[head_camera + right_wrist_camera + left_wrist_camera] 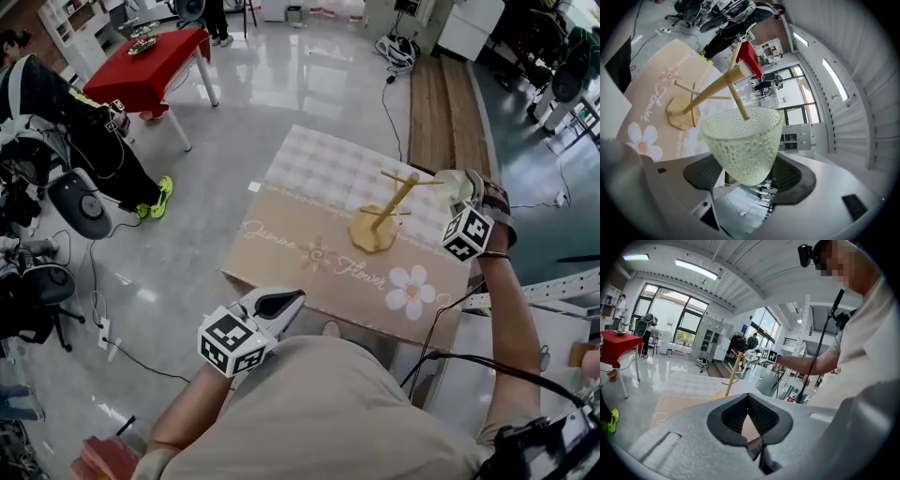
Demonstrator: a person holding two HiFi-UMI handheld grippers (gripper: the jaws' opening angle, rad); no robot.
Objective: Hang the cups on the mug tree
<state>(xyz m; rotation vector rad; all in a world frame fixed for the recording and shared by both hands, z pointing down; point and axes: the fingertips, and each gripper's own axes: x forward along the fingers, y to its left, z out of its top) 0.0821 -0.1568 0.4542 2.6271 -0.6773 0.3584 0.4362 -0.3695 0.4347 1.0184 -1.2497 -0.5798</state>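
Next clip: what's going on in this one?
A person stands at a cloth-covered table with a gripper in each hand. The right gripper has its tongs clamped on a pale green dimpled cup, tipped so that an upper peg of the wooden mug tree appears to poke into its mouth. The left gripper is shut and empty, near the person's body.

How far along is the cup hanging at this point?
Done: nothing hung yet; the mug tree's other pegs look bare. In hand: the right gripper holds a dimpled green cup with an upper peg inside its mouth. The left gripper is shut, empty. Left: seat and release the cup; no other cups show.
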